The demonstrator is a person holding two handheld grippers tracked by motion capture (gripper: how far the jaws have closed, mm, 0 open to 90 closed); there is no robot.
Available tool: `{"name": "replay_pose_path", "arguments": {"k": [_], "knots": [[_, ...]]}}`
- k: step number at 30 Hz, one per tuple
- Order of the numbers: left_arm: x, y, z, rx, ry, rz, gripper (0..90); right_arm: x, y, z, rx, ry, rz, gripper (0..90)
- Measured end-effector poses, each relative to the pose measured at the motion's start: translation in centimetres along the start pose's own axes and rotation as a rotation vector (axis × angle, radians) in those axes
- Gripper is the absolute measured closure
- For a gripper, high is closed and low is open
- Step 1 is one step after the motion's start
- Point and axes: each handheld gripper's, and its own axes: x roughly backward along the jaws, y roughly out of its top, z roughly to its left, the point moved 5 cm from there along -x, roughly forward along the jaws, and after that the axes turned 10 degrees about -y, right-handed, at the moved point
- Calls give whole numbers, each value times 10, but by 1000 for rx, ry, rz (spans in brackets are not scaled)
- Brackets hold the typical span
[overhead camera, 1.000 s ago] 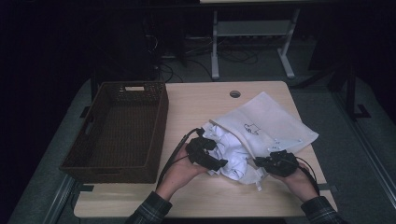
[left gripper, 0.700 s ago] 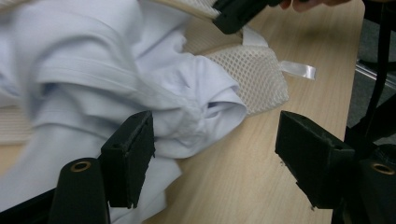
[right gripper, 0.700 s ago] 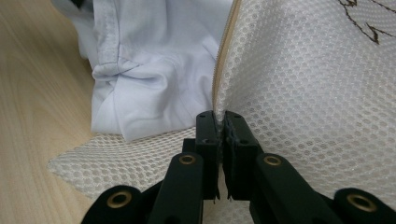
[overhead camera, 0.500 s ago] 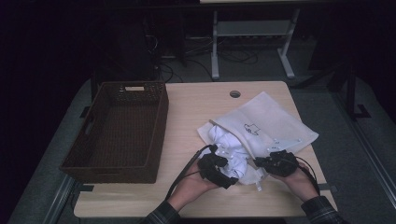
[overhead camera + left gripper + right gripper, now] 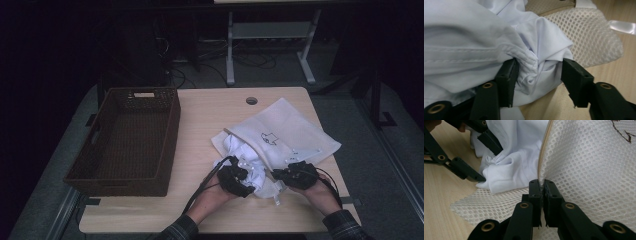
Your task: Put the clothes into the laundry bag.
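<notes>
Lower right of the high view: a white garment (image 5: 245, 157) lies bunched at the mouth of a white mesh laundry bag (image 5: 287, 130) on the counter (image 5: 210, 115), part inside, part spilling out. The right tongs (image 5: 542, 185) are clenched on the bag's zippered edge, holding the mouth up. The left tongs (image 5: 537, 72) have just been closing around a fold of the garment — pads touching cloth, grip apparently not yet firm. Judged midway — the transfer remains. The wicker basket (image 5: 125, 137), left of centre, is empty.
</notes>
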Motion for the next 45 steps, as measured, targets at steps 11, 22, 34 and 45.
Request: {"name": "replay_pose_path", "arguments": {"k": [11, 22, 34, 45], "knots": [[3, 1, 5, 5, -3, -16, 824, 0, 1, -1, 6, 6, 0, 848], [19, 32, -2, -10, -22, -86, 851, 8, 6, 1, 1, 5, -44, 852], [3, 53, 12, 68, 5, -120, 851, 22, 17, 3, -15, 24, -117, 862], [-20, 59, 15, 88, 0, -143, 819, 23, 17, 2, -21, 19, -118, 861]]}}
